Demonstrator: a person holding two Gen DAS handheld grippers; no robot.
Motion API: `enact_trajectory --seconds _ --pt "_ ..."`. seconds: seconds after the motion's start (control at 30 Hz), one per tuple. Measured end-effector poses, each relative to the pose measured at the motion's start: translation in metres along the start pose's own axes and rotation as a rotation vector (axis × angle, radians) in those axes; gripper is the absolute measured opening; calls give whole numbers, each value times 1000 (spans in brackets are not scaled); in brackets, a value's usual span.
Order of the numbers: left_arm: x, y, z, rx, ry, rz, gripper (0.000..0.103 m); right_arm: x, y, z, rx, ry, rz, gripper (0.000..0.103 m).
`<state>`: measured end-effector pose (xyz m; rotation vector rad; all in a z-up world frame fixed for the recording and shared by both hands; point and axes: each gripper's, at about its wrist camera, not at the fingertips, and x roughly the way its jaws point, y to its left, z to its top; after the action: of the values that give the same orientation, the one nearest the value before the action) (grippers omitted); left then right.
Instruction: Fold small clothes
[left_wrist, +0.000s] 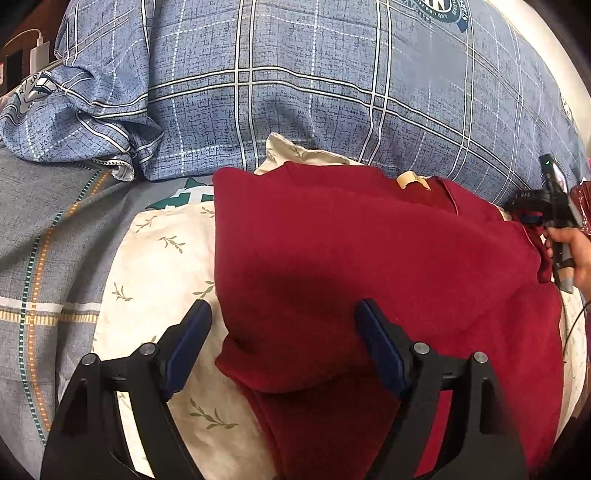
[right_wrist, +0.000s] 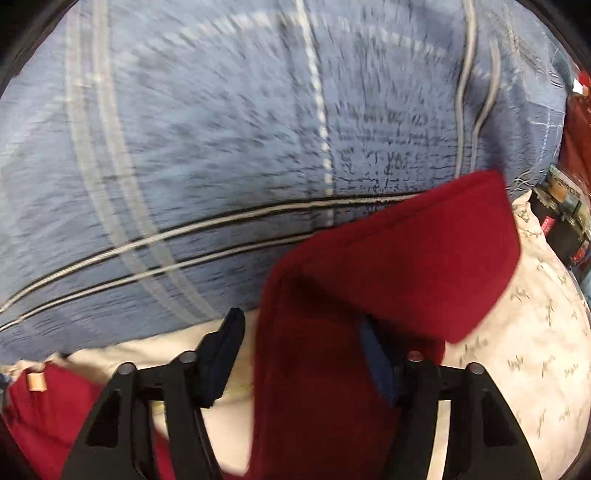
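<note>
Garment (left_wrist: 369, 258) lies flat on leaf-print pillow (left_wrist: 159, 266), its right edge lifted.
Right gripper (right_wrist: 303, 339) has that flap (right_wrist: 388, 266) between its jaws, grip unclear; left gripper (left_wrist: 284, 328) hangs wide apart over the near-left corner, clamping nothing.

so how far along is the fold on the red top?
Done: red top spread on the leaf-print pillow, one fold layer at its near edge. In hand: right claw has a red flap between its fingers; left claw hovers open. Left: the remaining folds.
</note>
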<state>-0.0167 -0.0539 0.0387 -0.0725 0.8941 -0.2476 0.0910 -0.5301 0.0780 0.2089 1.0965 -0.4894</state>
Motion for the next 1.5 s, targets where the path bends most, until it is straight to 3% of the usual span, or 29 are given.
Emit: enact_trajectory --seconds 0.03,0.1,0.2,0.33,0.5,0.63,0.7,0.77,0.87,0.93,1.0,1.17,1.27,1.4,1.5 --pt "0 0 0 0 -1 -1 81 4 -3 2 2 -5 -4 25" --pt "-1 0 1 4 -4 1 81 2 -8 3 3 -25 8 12" --pt "-5 -1 3 13 -23 18 81 -23 -16 -1 10 -74 89 11" --pt "-19 5 8 -10 -72 6 81 -90 -3 -21 -79 -147 278 8" --pt "-26 13 9 -39 -106 15 81 -178 61 -73 -318 -250 510 8" --pt "-25 19 8 -72 -100 3 81 -184 125 -141 -529 -199 619 21" --pt "-25 21 7 -82 -98 -6 81 -158 142 -168 -594 -79 603 37" --pt "-28 22 6 -89 -101 -7 81 -141 151 -187 -600 7 567 39" --pt "-31 24 8 -104 -116 -24 81 -149 147 -190 -586 -41 559 42" --pt "-30 24 8 -105 -118 -34 81 -157 144 -181 -565 -79 581 57" --pt "-29 21 8 -95 -110 -32 81 -163 143 -180 -551 -98 607 61" --pt "-23 16 6 -77 -97 -27 81 -162 169 -189 -635 -147 532 61" --pt "-23 16 6 -69 -99 -14 81 -166 192 -196 -677 -157 571 61" --pt "-26 23 8 -105 -110 -22 82 -178 220 -204 -747 -235 592 58" --pt "-27 28 9 -121 -113 -25 82 -163 247 -210 -832 -223 515 56"
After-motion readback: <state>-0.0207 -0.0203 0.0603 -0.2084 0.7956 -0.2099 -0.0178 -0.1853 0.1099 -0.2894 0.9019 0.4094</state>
